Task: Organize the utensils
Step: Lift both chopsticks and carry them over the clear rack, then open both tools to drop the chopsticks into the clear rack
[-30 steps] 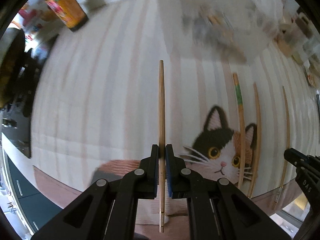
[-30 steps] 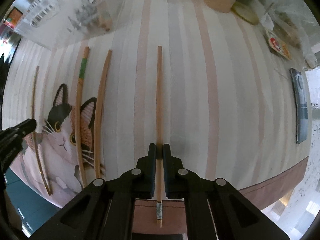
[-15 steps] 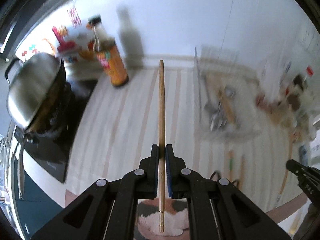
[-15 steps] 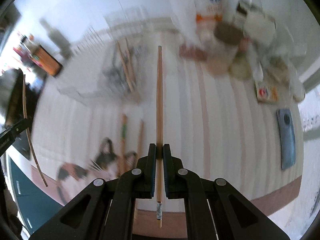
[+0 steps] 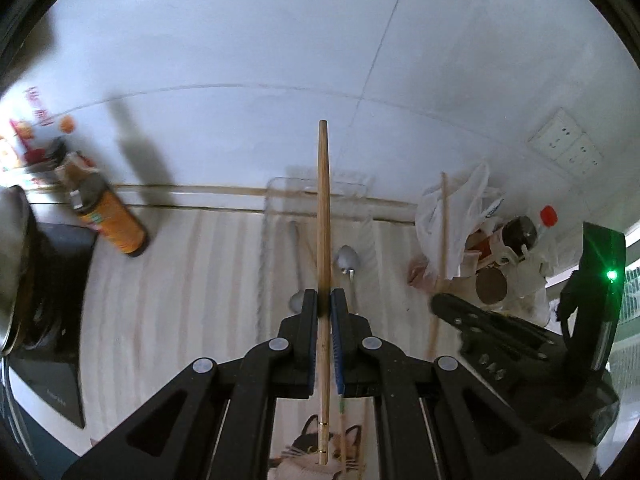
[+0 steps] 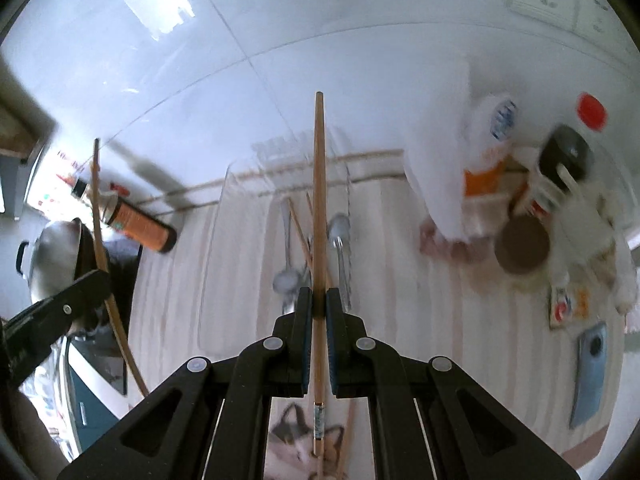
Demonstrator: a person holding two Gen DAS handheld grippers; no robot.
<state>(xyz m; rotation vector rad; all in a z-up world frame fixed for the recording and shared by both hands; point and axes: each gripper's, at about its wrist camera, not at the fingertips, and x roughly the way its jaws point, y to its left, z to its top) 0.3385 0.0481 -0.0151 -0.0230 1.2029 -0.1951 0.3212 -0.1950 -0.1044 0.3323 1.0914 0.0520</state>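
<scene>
Gripping a plain wooden chopstick [image 5: 323, 216] upright at frame centre, left tongs [image 5: 324, 312] closing tight on its lower shaft, blue pads pressing both sides. Pointing its tip at the white tiled wall [image 5: 240, 60], with its butt end hanging low over the cat-print striped cloth [image 5: 180, 280] covering the surface. Lying beyond the tongs, mid-frame: a clear plastic tray [image 5: 276, 192] holding metal spoons [image 5: 346, 260]. Standing at left: an orange-labelled bottle [image 5: 112, 220], beside a steel pot at the left edge. Showing at right: the other black tongs, carrying a second stick past a white plastic bag [image 5: 464, 208].

Clamping likewise in the right-wrist view: right tongs [image 6: 319, 304] pinching a darker wooden chopstick with a patterned band [image 6: 319, 208] near its lower end, shaft running up frame centre across the clear plastic tray [image 6: 224, 240] and metal spoons [image 6: 339, 228]. Appearing at lower left: left tongs [image 6: 86, 284] bearing the plain wooden chopstick [image 6: 98, 208], bowed by the lens. Lying at lower right on the cloth: a blue phone [image 6: 590, 372]. Crowding the upper right, blurred: jars and bags.
</scene>
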